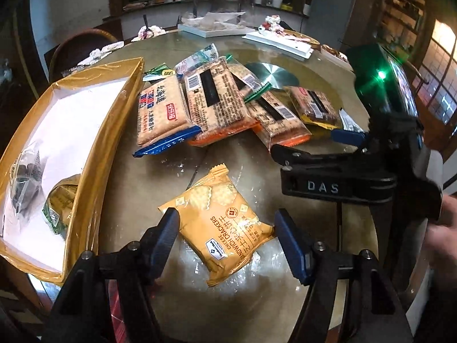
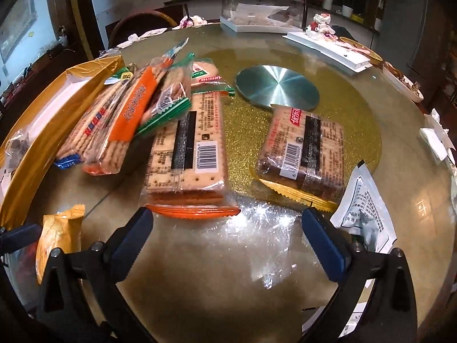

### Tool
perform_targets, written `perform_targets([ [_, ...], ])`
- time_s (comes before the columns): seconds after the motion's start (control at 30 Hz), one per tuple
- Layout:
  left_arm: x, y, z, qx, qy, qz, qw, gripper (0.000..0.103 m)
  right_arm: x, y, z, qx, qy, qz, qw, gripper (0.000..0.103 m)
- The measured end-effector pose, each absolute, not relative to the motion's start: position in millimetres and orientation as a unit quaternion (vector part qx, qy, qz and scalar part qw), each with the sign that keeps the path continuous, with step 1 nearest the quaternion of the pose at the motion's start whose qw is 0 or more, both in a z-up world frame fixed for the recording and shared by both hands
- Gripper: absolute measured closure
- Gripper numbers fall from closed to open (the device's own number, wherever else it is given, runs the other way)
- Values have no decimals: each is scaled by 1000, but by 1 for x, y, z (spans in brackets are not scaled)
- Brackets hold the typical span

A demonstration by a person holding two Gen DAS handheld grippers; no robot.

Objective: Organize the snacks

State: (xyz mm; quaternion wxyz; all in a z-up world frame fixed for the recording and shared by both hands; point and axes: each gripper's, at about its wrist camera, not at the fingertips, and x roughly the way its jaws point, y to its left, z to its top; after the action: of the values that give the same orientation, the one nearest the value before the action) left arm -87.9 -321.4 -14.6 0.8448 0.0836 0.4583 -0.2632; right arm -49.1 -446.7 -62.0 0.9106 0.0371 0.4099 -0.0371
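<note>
A yellow cheese sandwich cracker pack [image 1: 220, 223] lies on the round table between the fingers of my left gripper [image 1: 228, 234], which is open around it; the right pad touches its edge. A gold-rimmed box [image 1: 85, 143] at the left holds two snack packs. Several cracker packs [image 1: 211, 103] lie piled behind. My right gripper [image 2: 228, 237] is open and empty, just in front of an orange-edged cracker pack [image 2: 188, 154]. A yellow-edged pack [image 2: 305, 151] lies at the right. The right gripper also shows in the left wrist view [image 1: 337, 160].
A metal disc [image 2: 277, 88] sits at the table's centre on a gold glitter mat [image 2: 245, 143]. A white sachet [image 2: 365, 208] lies by my right finger. White trays [image 2: 328, 48], crumpled tissues and a chair [image 2: 142, 23] stand at the far side.
</note>
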Motion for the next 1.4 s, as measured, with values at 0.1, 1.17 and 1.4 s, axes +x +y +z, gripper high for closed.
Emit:
perform_targets([
  [0.1,-88,-319,-15,79,455,-260,848,34,-49,-447,-62,37,410,-37,911,0],
  [1.17,-86,-323,-16,72,447,-216,865,35,-49,-447,-62,37,410,-37,911,0],
  [1.4,-92,-323,-16,80,441,-219,867,35,-49,-447,-62,37,410,-37,911,0],
])
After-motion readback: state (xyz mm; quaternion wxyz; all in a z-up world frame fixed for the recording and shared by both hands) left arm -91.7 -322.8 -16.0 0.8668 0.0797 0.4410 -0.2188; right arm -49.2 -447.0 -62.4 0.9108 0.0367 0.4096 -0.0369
